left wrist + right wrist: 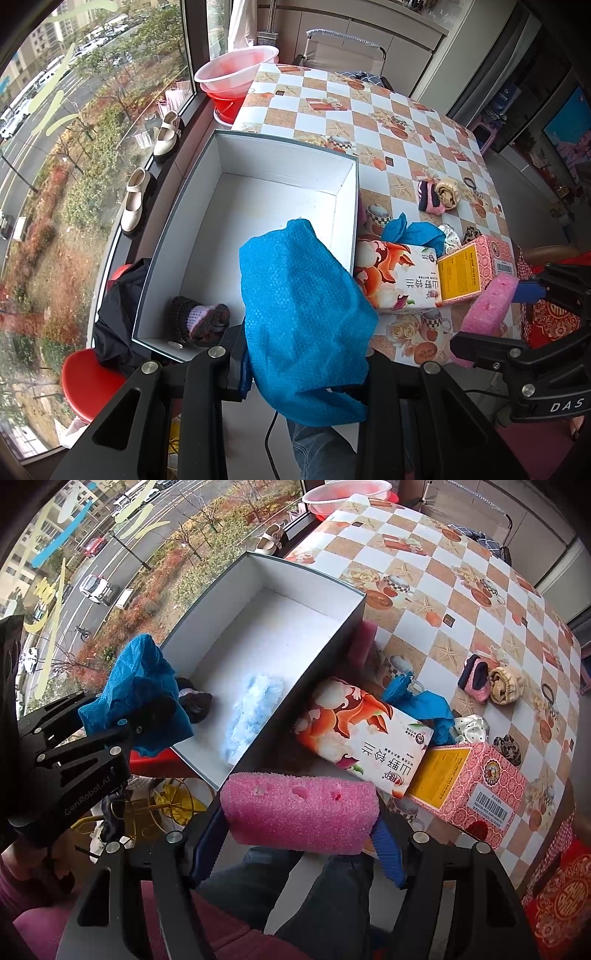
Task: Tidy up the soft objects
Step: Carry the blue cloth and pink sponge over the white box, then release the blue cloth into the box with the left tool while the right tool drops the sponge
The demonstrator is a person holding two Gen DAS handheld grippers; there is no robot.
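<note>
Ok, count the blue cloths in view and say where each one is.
2. One blue cloth hangs from the left hand-held gripper at the near end of the open box. The other lies crumpled on the table behind the floral tissue pack. Others may be hidden.

I was at home, in a lived-in room high above a street: a checkered tablecloth (369, 110) covered the table, cream shoes (168, 134) sat on the windowsill, plastic basins (236, 70) were stacked nearby, and cupboards (369, 33) lined the wall.
</note>
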